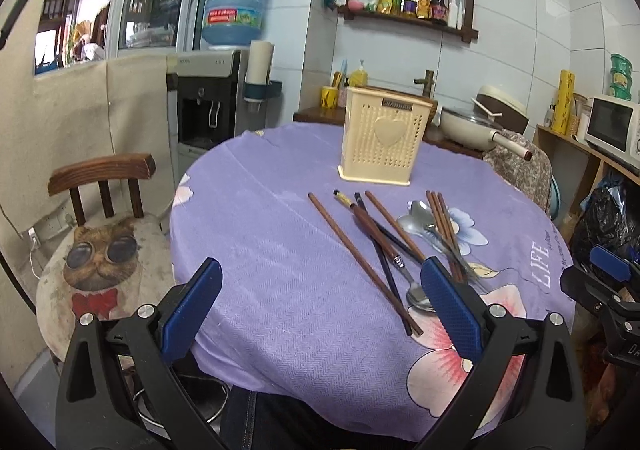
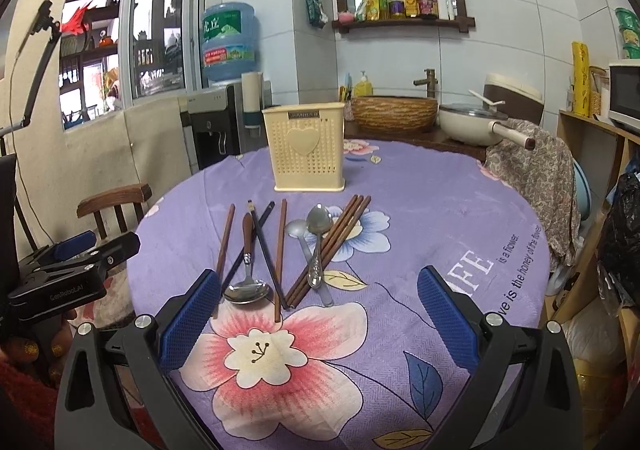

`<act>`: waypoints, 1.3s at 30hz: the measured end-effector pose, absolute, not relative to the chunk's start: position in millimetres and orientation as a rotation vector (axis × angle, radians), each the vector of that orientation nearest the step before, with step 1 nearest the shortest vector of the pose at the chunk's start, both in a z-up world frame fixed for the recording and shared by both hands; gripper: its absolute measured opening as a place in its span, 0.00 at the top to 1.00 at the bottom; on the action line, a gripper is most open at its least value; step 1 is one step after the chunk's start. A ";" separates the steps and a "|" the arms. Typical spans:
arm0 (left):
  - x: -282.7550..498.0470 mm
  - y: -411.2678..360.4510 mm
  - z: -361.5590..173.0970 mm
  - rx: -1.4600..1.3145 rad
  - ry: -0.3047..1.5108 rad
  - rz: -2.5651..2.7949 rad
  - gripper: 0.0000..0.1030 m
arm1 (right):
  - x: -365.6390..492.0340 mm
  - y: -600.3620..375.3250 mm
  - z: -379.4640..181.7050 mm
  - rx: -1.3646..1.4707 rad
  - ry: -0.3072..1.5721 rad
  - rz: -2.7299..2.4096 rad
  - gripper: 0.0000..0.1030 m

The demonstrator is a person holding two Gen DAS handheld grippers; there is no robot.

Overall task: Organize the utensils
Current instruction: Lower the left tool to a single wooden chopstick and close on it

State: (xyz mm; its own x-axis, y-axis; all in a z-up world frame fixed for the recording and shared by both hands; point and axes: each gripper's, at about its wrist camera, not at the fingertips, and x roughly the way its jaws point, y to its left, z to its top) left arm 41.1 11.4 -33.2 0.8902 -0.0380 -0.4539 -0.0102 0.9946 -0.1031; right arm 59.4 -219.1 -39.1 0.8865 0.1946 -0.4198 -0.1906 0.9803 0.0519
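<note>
Holding the left gripper (image 1: 320,268) low at the near rim of the table (image 1: 248,234), keeping its fingers spread wide and gripping nothing. Holding the right gripper (image 2: 319,274) just beside it, fingers wide apart too, equally empty.

Looking just ahead now: finding the utensils lying loose on the cloth, in the stretch between the two grippers. Placing them off toward the right finger in the left view, and off toward the left finger in the right view.

Meeting first the wooden spoon (image 2: 246,290), bowl toward the grippers, handle pointing away. Passing the black chopstick (image 2: 266,250) crossing beside it, with single brown chopsticks (image 2: 280,250) flanking. Moving right, spotting two steel spoons (image 2: 318,238) lying against a bundle (image 2: 334,238) of three brown sticks, slanting away to the right.

Reading nearly every long axis as running away from the fingers, toward the holder (image 2: 304,147). Judging, then, a sideways close to be falling across a shaft, not along it, given a dip of the fingertips to the cloth.

Calling neither gripper clearly nearer. Leaning to the right one for the steel spoons and bundle, the left one for the wooden spoon's side.

Reaching the far end: seeing the holder standing upright beyond the pile, apart from it, showing nothing poking out of its top. Counting nothing as sorted yet.
</note>
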 end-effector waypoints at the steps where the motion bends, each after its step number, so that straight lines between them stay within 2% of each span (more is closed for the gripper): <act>1: 45.2 12.5 -35.1 -0.102 0.484 -0.015 0.05 | 63.8 -219.7 -40.6 0.012 0.450 0.202 0.06; 12: 116.0 16.5 -40.4 -0.030 0.604 -0.030 0.05 | 130.2 -215.4 -48.8 -0.048 0.598 0.223 0.06; 18: 155.8 16.0 -45.7 -0.024 0.673 -0.064 0.10 | 169.0 -220.6 -55.9 -0.020 0.681 0.230 0.06; 22: 176.9 22.2 -50.3 -0.095 0.723 -0.088 0.12 | 192.1 -226.5 -56.3 0.011 0.717 0.232 0.13; 26: 193.4 21.1 -52.7 -0.060 0.741 -0.073 0.19 | 212.5 -232.6 -55.0 0.009 0.747 0.200 0.18; 27: 196.3 21.4 -53.5 -0.056 0.748 -0.073 0.21 | 218.7 -235.2 -54.9 0.024 0.763 0.199 0.20; 29: 205.6 21.7 -56.0 -0.056 0.771 -0.076 0.30 | 234.8 -239.6 -55.5 0.047 0.798 0.195 0.25; 31: 214.6 22.5 -58.7 -0.057 0.799 -0.066 0.38 | 248.6 -240.5 -57.6 0.048 0.822 0.164 0.37; 32: 219.3 23.3 -60.3 -0.065 0.814 -0.061 0.41 | 256.1 -240.2 -59.3 0.054 0.836 0.162 0.38; 34: 227.3 25.4 -62.6 -0.096 0.841 -0.067 0.46 | 269.6 -238.3 -63.8 0.079 0.862 0.170 0.48; 39: 243.3 24.8 -63.1 -0.119 0.864 -0.065 0.50 | 289.2 -233.9 -69.7 0.118 0.891 0.157 0.60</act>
